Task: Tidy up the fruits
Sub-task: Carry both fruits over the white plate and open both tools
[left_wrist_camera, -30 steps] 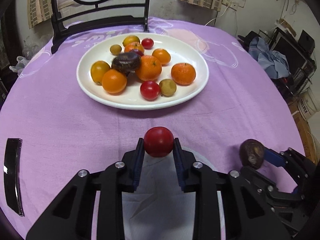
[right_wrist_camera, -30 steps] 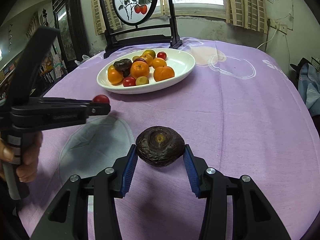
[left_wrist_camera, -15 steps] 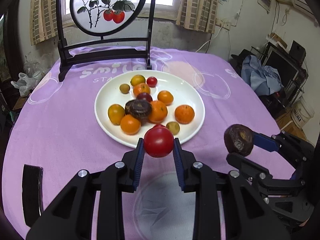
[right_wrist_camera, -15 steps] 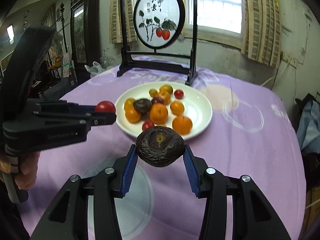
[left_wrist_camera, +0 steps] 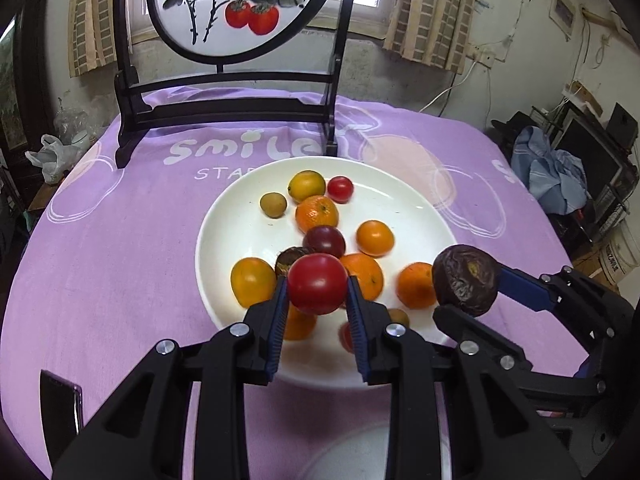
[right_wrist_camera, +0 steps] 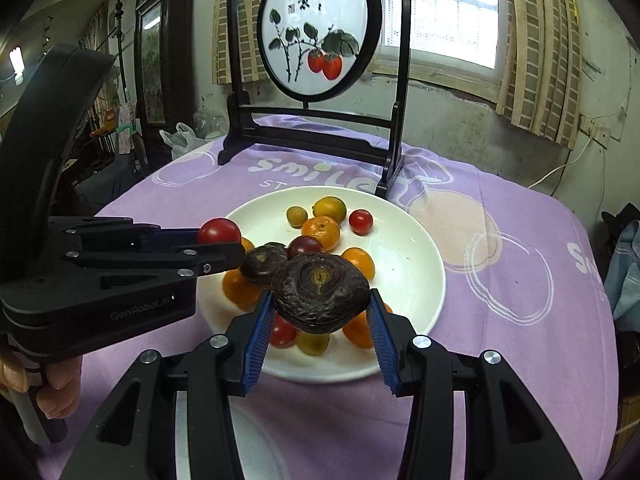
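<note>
My left gripper (left_wrist_camera: 317,300) is shut on a red tomato (left_wrist_camera: 317,283), held in the air over the near part of a white plate (left_wrist_camera: 416,220). The same tomato (right_wrist_camera: 219,231) and left gripper (right_wrist_camera: 224,246) show at the left of the right wrist view. My right gripper (right_wrist_camera: 321,312) is shut on a dark wrinkled fruit (right_wrist_camera: 320,292), also above the plate's (right_wrist_camera: 416,256) near rim. That fruit (left_wrist_camera: 466,279) hangs to the right of the tomato. On the plate lie several oranges, small tomatoes, greenish fruits and another dark fruit (right_wrist_camera: 262,261).
A black wooden stand with a round painted screen (left_wrist_camera: 236,4) rises just behind the plate. The purple tablecloth (left_wrist_camera: 120,220) covers a round table. A dark phone-like slab (left_wrist_camera: 60,404) lies near the left edge. A hand (right_wrist_camera: 56,384) grips the left handle.
Both grippers have risen and moved forward over the plate, carrying the tomato and the dark fruit; the plate now lies under them and the screen looms closer.
</note>
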Tool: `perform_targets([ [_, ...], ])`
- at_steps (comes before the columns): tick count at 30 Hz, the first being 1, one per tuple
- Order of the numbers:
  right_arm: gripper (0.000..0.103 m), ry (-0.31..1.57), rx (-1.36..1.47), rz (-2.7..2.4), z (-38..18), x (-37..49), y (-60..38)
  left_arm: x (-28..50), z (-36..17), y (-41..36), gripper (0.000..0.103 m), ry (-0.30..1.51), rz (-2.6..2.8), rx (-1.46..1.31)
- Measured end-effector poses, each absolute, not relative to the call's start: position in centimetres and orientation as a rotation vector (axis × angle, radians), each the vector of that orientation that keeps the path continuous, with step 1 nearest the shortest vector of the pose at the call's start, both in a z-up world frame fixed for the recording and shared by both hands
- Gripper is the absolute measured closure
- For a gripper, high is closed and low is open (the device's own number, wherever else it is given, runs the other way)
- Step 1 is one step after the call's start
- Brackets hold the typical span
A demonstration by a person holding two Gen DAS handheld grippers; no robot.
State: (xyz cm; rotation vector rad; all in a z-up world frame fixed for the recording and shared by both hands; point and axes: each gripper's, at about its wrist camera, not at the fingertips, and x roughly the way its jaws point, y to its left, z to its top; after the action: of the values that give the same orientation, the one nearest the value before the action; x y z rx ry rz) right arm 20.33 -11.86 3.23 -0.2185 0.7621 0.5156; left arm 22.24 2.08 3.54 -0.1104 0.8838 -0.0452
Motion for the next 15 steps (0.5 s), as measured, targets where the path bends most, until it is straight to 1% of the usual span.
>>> perform_targets([
  [8, 0.055, 0.811, -0.173, 0.503, 0.6, 23.7, -11.6, 25.1, 1.9, 2.3, 0.075, 0.906, -0.032, -0.091],
  [10, 0.054, 0.809, -0.171, 0.505, 0.4, 23.9, -11.5, 25.6, 1.5, 2.2, 0.074, 0.910, -0.046, -0.087],
  [11, 0.049, 0.806, -0.170, 0.505, 0.4, 24.0, -11.6, 25.7, 1.4, 2.2, 0.071, 0.907, -0.047, -0.088],
  [12, 0.046, 0.799, -0.167, 0.496, 0.4, 23.9, -11.7, 25.7, 1.4, 2.3, 0.058, 0.900, -0.038, -0.088],
  [14, 0.044, 0.799, -0.155, 0.495, 0.5, 23.8, -12.1, 25.4, 1.7, 2.2, 0.050, 0.888, -0.033, -0.088],
  [15, 0.044, 0.798, -0.152, 0.496, 0.6, 23.7, -12.2, 25.2, 1.9, 2.2, 0.048, 0.882, -0.033, -0.087],
])
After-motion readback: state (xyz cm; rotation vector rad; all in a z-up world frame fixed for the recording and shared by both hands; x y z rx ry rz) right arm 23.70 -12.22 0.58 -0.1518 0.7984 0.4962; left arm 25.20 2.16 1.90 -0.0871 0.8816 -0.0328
